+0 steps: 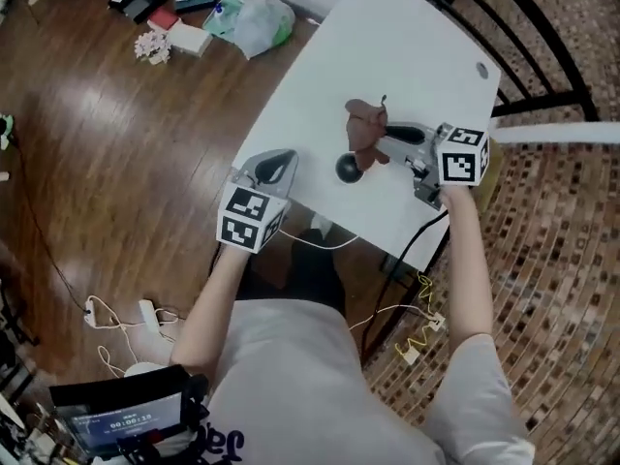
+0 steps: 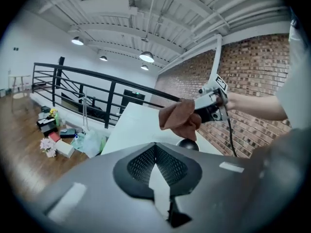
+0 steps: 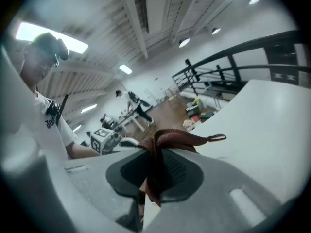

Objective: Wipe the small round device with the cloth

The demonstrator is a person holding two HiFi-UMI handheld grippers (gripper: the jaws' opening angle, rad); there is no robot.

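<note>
A small round black device (image 1: 348, 169) sits near the front edge of the white table (image 1: 407, 46). A brown cloth (image 1: 366, 127) hangs just above and behind it, with my right gripper (image 1: 385, 137) shut on it. In the right gripper view the cloth (image 3: 163, 142) is pinched between the jaws, and its loop tag sticks out to the right. My left gripper (image 1: 280, 162) is shut and empty at the table's left front edge, a short way left of the device. The left gripper view shows the cloth (image 2: 180, 118) hanging over the device (image 2: 187, 143).
A small grey disc (image 1: 481, 70) lies at the table's far right. Bags and boxes (image 1: 194, 17) clutter the wooden floor at upper left. A black railing (image 1: 542, 37) runs behind the table. White cables (image 1: 126, 323) lie on the floor by my feet.
</note>
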